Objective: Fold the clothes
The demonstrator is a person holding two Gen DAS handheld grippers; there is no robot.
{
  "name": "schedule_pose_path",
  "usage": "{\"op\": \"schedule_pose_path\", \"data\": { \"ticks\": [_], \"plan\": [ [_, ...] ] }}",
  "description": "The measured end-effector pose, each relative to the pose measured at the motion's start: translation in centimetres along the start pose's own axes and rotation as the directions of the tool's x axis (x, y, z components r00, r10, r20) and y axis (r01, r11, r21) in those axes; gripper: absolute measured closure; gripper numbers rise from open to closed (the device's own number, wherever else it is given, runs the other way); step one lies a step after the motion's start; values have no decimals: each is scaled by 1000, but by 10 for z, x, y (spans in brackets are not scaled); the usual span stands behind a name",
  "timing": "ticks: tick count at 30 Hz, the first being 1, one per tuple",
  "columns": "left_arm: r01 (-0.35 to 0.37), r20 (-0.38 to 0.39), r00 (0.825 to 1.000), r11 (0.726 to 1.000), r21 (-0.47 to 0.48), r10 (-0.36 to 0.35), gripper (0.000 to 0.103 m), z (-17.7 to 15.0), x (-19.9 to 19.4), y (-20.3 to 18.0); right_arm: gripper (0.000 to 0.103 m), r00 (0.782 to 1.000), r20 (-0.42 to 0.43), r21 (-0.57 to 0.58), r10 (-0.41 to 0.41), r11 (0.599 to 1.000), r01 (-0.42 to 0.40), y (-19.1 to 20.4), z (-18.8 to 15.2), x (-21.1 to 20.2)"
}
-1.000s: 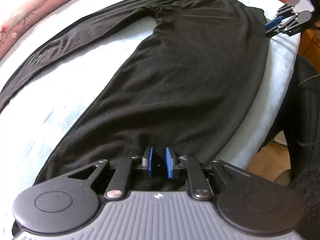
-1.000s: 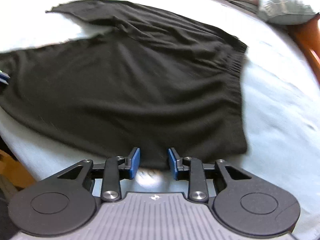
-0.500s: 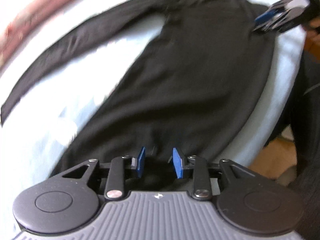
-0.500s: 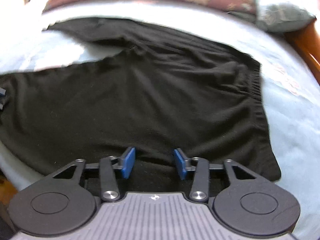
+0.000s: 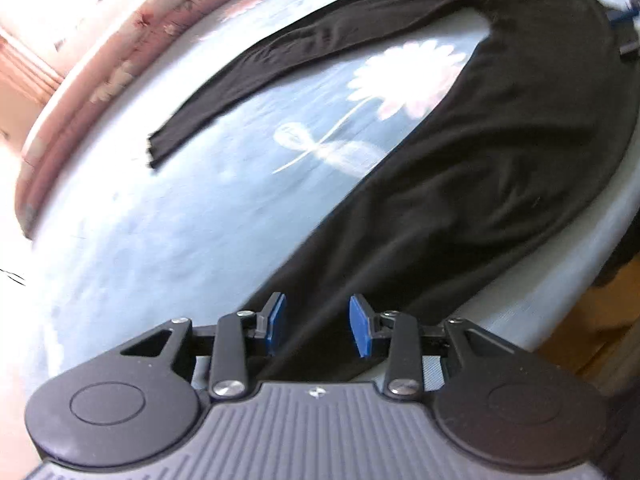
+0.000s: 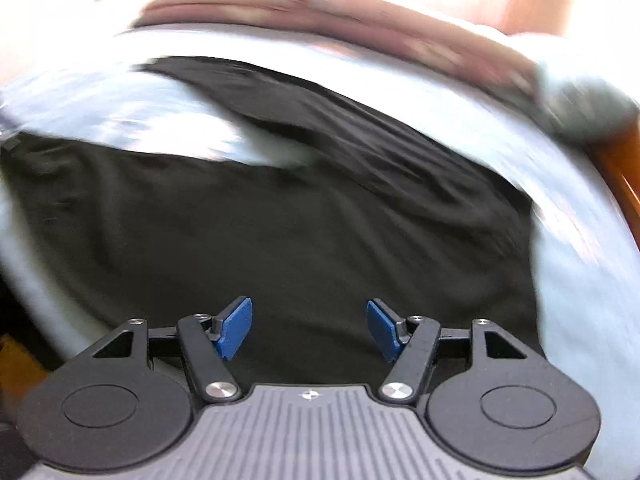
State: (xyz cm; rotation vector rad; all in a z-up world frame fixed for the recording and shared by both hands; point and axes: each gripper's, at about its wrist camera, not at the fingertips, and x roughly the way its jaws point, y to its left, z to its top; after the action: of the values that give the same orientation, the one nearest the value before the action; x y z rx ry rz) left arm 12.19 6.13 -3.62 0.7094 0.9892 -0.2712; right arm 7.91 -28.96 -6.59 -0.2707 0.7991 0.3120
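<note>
trousers laid flat, both grippers released above the near leg

black soft-knit trousers (image 5: 500,168) lie spread on the pale blue flower-printed bedsheet (image 5: 168,216), legs splayed in a v, presumably so one leg can be folded over the other. near leg runs along the bed edge.

left gripper (image 5: 316,326): blue pads partly apart, nothing pinched; the near leg's cloth lies below the gap.

right gripper (image 6: 310,328): jaws opening, wide, nothing held; it hangs over the seat and waistband end (image 6: 516,216).

judgement: flattening done, fold not yet begun. frames blurred; hems unclear.
</note>
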Motion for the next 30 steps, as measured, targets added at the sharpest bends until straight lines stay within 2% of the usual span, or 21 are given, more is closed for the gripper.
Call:
{"op": "schedule_pose_path", "data": {
  "ticks": [1,4,8,10,12,16,18,21,23,27,30],
  "plan": [
    [-20,-3,1000,1000,11,20,66,-6,-1,6,35,999,21,-43,39,998,-38,15,9,1],
    [-45,-17,999,998,-33,45,66,-25,1,29,35,987,50,-148,151,979,-142,58,33,8],
    [-87,-66,995,977,-195,76,66,-60,19,68,35,971,56,-243,232,947,-212,111,60,22],
    [-96,-91,993,947,-307,71,66,-80,31,91,35,964,56,-279,260,931,-235,134,67,28],
    [-90,-83,995,905,-416,61,67,-99,40,111,35,959,55,-295,279,922,-252,151,72,31],
    [-24,0,1000,822,-569,29,67,-115,55,143,35,952,42,-263,302,923,-281,165,78,38],
    [12,34,999,802,-597,11,68,-114,67,149,35,952,33,-226,304,930,-289,169,80,41],
    [79,67,997,805,-588,-49,68,-112,84,144,35,954,23,-178,300,940,-291,173,81,43],
    [96,71,995,825,-556,-67,68,-114,91,133,35,955,16,-164,297,943,-291,173,81,44],
    [39,75,997,857,-514,-1,71,-119,86,114,35,958,-3,-144,286,948,-284,172,79,48],
    [2,62,998,899,-438,28,71,-118,79,98,35,960,-20,-133,278,951,-278,173,77,52]
  ]
}}
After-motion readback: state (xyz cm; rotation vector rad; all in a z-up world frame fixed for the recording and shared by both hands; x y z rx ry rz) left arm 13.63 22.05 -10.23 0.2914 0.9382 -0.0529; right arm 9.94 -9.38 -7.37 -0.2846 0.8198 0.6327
